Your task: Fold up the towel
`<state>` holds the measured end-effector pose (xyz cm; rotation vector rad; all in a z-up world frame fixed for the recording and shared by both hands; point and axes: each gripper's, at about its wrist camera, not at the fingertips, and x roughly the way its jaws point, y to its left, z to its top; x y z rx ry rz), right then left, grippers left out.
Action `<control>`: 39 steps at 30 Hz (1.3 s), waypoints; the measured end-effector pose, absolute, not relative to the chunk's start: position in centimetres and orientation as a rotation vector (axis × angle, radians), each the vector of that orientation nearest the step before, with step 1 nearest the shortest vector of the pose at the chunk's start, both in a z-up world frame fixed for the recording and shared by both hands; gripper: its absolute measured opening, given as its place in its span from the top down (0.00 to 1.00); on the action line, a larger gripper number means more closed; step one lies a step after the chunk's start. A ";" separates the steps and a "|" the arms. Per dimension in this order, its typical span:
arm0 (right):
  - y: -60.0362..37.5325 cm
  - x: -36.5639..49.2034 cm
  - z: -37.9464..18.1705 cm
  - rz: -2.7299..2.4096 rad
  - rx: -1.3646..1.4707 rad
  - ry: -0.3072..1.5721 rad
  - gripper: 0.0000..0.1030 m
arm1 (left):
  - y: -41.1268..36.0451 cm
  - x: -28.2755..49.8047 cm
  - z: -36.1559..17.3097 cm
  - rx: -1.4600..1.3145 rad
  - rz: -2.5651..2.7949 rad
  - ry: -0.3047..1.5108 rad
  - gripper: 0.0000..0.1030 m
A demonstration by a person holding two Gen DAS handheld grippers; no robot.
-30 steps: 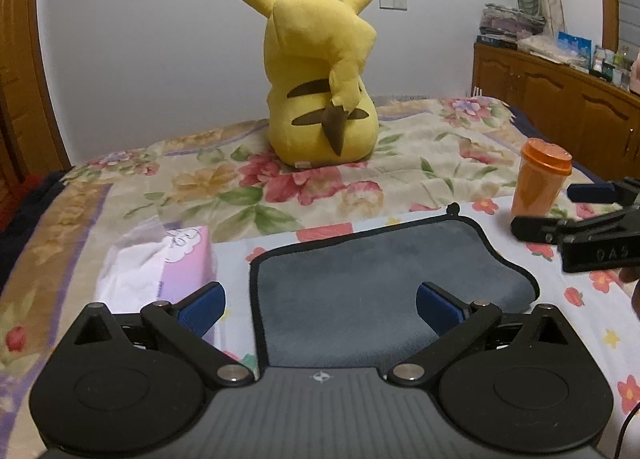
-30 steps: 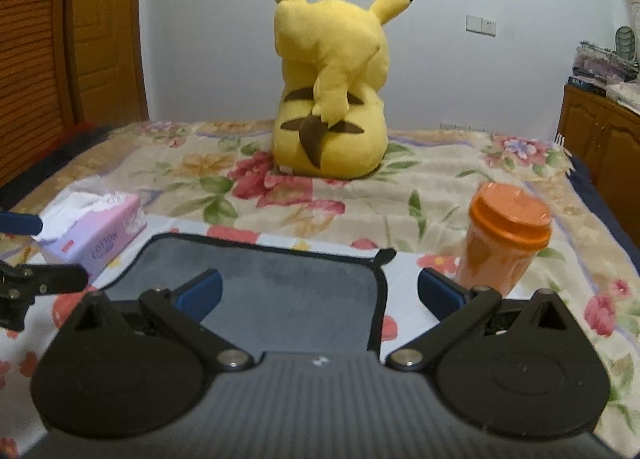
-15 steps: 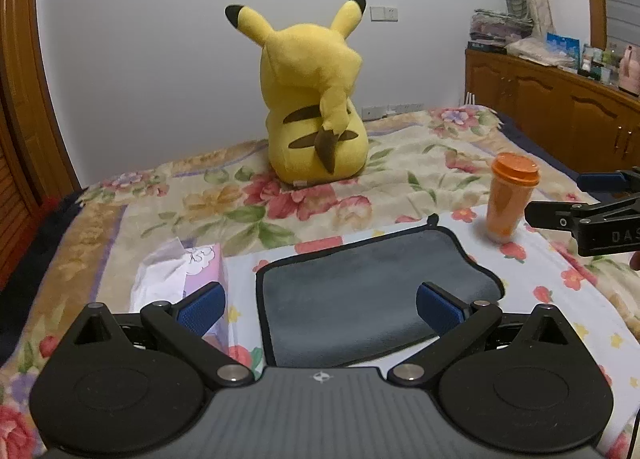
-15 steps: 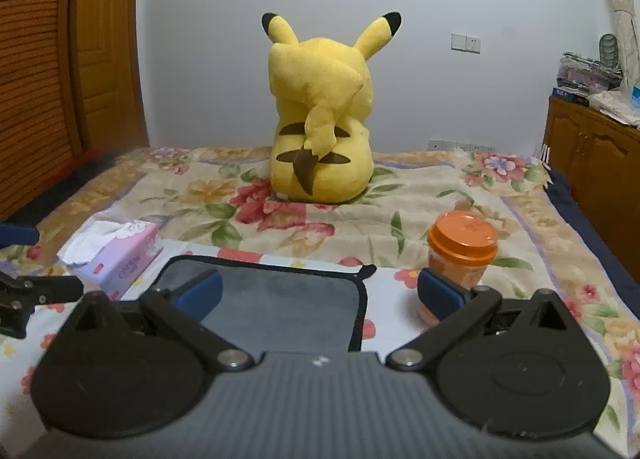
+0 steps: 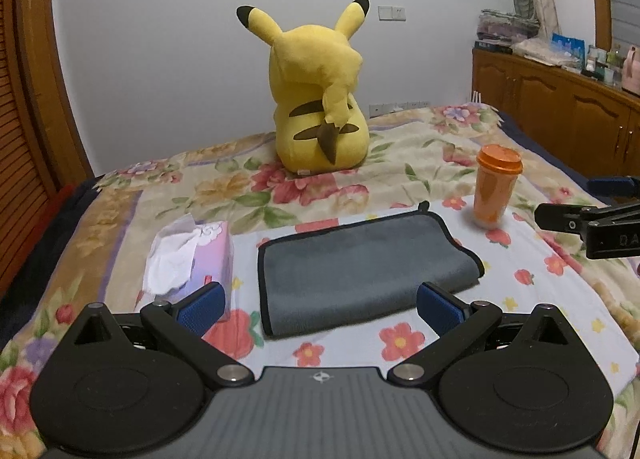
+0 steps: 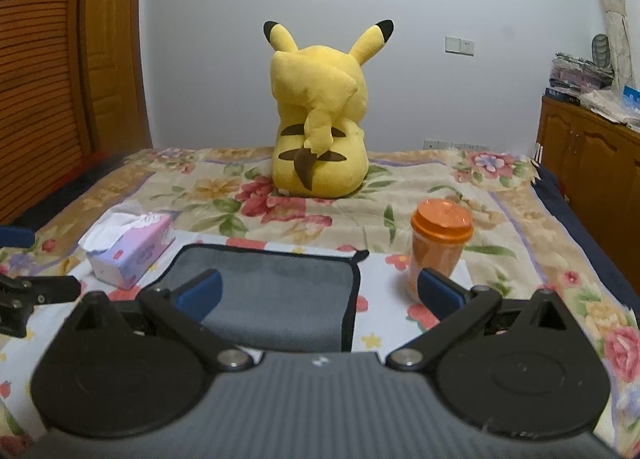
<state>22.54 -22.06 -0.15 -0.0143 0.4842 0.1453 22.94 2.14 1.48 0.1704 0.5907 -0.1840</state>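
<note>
Both grippers, left (image 5: 320,309) and right (image 6: 320,293), have drawn back, fingers spread and empty, leaving the folded grey black-edged microfibre towel (image 5: 360,267) apparently finished.

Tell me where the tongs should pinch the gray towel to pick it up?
Probably the gray towel is best pinched at its near right corner, coming in low from the right side. There the black-trimmed edges sit stacked and slightly raised off the sheet, so a finger could slip under. The orange cup stands further back, apart from it.

Grey towel (image 5: 360,267) edged black, yellow plush (image 5: 320,99), orange cup (image 5: 496,191), floral bedspread (image 5: 400,163)
</note>
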 end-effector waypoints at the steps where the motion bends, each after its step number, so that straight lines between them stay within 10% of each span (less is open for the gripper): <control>1: -22.1 22.2 -0.3 0.145 -0.010 0.486 0.00 | 2.2 22.6 1.4 0.167 -0.182 0.592 0.00; 39: -21.9 10.5 0.7 0.174 0.026 0.440 0.00 | 1.3 10.6 3.8 0.133 -0.124 0.555 0.00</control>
